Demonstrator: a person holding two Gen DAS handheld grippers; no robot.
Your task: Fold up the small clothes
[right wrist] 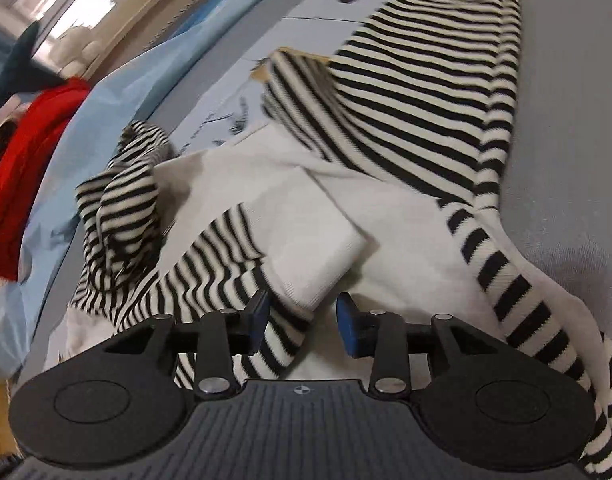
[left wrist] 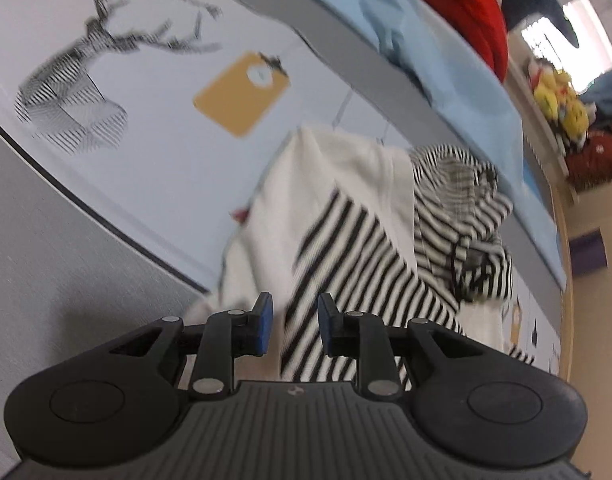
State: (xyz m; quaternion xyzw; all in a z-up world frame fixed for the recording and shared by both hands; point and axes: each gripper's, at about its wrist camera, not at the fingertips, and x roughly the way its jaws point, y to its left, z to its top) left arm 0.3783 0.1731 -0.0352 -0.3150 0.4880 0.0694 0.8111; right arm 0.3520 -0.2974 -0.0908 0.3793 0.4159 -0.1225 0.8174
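Note:
A black-and-white striped garment with plain white panels [right wrist: 406,92] lies rumpled on a printed sheet. Its bunched striped part [right wrist: 118,200] sits at the left, and a folded white flap [right wrist: 306,236] lies in the middle. My right gripper [right wrist: 302,320] hovers low over the white flap's corner and a striped cuff [right wrist: 282,344]; its blue pads [right wrist: 348,328] stand apart and do not press the cloth. In the left wrist view the same garment [left wrist: 346,256] spreads out ahead. My left gripper [left wrist: 295,322] stands open just above its striped edge, a clear gap between the pads [left wrist: 264,322].
The sheet [left wrist: 166,140] carries a deer print [left wrist: 74,92] and a tan tag print [left wrist: 242,92]. A light blue cloth [left wrist: 458,92], a red cushion [left wrist: 466,4] and soft toys [left wrist: 558,96] lie beyond. Grey mattress surface [right wrist: 566,140] runs along the garment's right side.

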